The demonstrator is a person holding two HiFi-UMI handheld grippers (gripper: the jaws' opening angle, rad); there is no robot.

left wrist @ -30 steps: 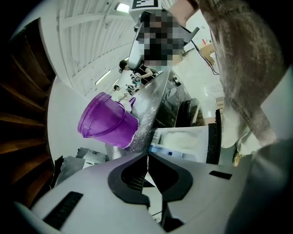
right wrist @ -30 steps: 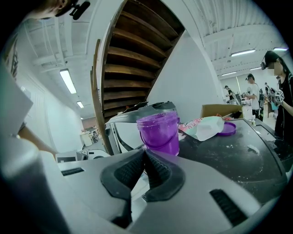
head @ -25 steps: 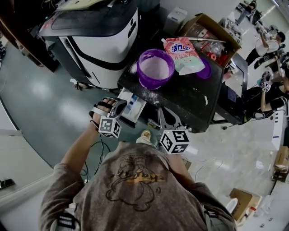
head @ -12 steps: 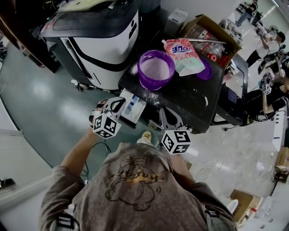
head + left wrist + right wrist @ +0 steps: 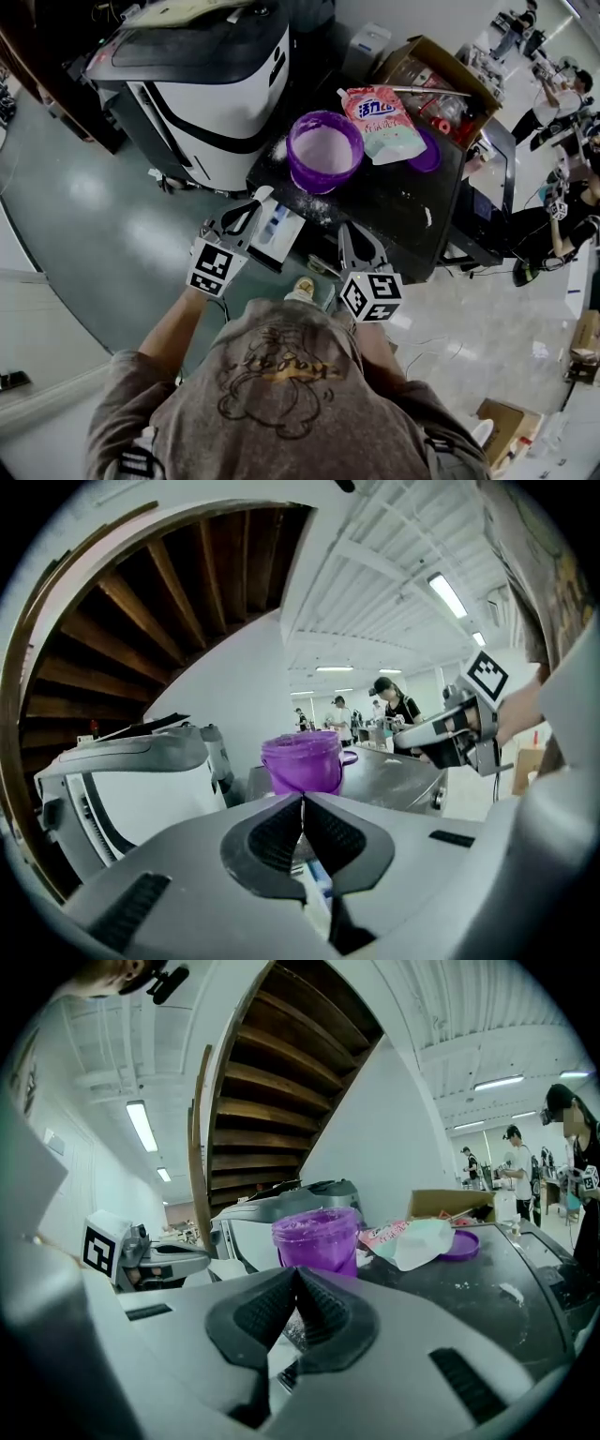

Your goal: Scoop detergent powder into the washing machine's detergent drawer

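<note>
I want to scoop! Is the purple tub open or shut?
Open: the purple tub shows powder inside, and its lid lies apart.

L gripper [image 5: 302,801] jaws together, nothing between; purple tub [image 5: 302,764] ahead, washer [image 5: 122,775] at left.

An open brown cardboard box [image 5: 433,58] sits at the far corner of the black tabletop [image 5: 375,211] ahead of me, with a thin metal rod [image 5: 431,90] lying across its mouth. Glossy grey-green floor [image 5: 84,187] spreads to my left, and a smaller brown carton [image 5: 506,417] stands low on my right. Dark wooden stair treads [image 5: 281,1082] rise overhead. People [image 5: 555,94] stand well off to the right.
</note>
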